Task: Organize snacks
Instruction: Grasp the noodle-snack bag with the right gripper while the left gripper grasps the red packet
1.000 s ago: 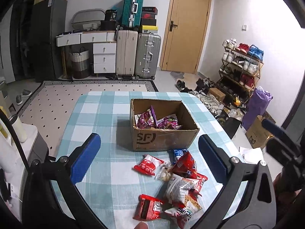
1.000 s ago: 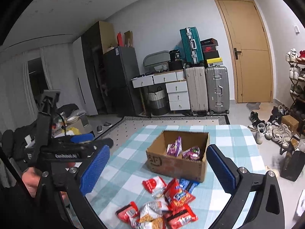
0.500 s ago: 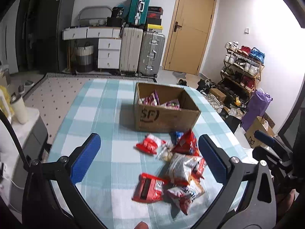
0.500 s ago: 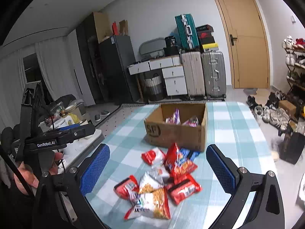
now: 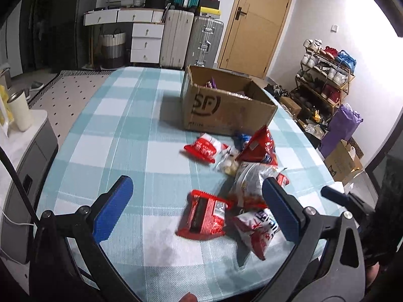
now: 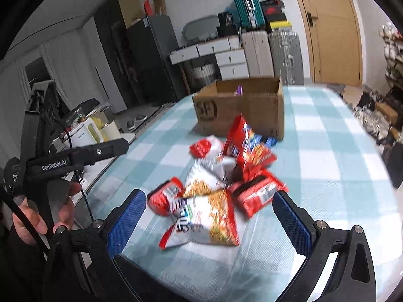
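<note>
An open cardboard box [image 5: 226,108] stands on the checked tablecloth and holds purple snack packs [image 5: 211,83]; the right wrist view shows the box too [image 6: 241,110]. Several snack bags lie in a pile in front of it: a red flat pack [image 5: 202,215], a red-and-white bag [image 5: 202,147], a red triangular bag [image 5: 259,147], a yellow-and-white bag [image 6: 209,219]. My left gripper [image 5: 199,211] is open and empty, low over the red flat pack. My right gripper [image 6: 209,219] is open and empty, low over the yellow-and-white bag.
The table [image 5: 121,136] ends close below both grippers. A grey side cabinet with a white tumbler [image 5: 20,110] stands to the left. Suitcases [image 5: 191,42], drawers and a door are behind, and a shoe rack [image 5: 325,75] is to the right.
Both grippers have dropped and moved in towards the snack pile, which now looks bigger and nearer. Both stay open and empty. The box and bags have not moved.
</note>
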### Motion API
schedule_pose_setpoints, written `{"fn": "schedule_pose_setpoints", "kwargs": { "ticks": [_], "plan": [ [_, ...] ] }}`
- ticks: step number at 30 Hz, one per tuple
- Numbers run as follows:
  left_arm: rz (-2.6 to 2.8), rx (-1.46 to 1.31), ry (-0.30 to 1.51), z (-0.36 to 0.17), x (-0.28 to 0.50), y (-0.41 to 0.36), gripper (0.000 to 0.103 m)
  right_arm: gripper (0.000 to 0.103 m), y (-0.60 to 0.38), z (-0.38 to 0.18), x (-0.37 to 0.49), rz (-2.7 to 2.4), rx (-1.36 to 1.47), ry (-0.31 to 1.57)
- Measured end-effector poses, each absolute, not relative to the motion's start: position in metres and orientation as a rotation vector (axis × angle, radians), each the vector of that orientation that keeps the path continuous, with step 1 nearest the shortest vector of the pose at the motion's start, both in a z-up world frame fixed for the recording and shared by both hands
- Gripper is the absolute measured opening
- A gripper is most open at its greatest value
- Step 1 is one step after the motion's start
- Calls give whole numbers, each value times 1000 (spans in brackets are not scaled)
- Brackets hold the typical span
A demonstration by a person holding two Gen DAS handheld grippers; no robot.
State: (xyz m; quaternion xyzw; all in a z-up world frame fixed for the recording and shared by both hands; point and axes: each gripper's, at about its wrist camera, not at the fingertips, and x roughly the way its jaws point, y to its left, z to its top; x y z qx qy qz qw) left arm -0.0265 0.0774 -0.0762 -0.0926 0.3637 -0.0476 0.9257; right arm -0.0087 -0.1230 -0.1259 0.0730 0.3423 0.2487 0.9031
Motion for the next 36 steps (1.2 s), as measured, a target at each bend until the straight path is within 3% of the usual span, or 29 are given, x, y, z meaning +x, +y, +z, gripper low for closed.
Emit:
{"fn": "schedule_pose_setpoints", "kwargs": {
  "ticks": [15, 19, 26, 31, 34, 36],
  "plan": [
    [-84, -207, 805, -109, -18, 93, 102, 101, -105, -188, 21, 556, 207, 856],
    [-80, -209, 822, -117, -14, 96, 102, 91, -103, -197, 31, 567, 222, 881],
    [-76, -214, 843, -126, -11, 102, 102, 87, -93, -202, 38, 594, 215, 894],
    [-71, -223, 858, -132, -8, 107, 102, 73, -86, -204, 39, 628, 218, 893],
    [-70, -218, 860, -133, -9, 108, 102, 60, -83, -203, 38, 653, 216, 877],
    [-67, -218, 861, -134, -8, 109, 102, 59, -81, -203, 37, 654, 206, 871]
  ]
}}
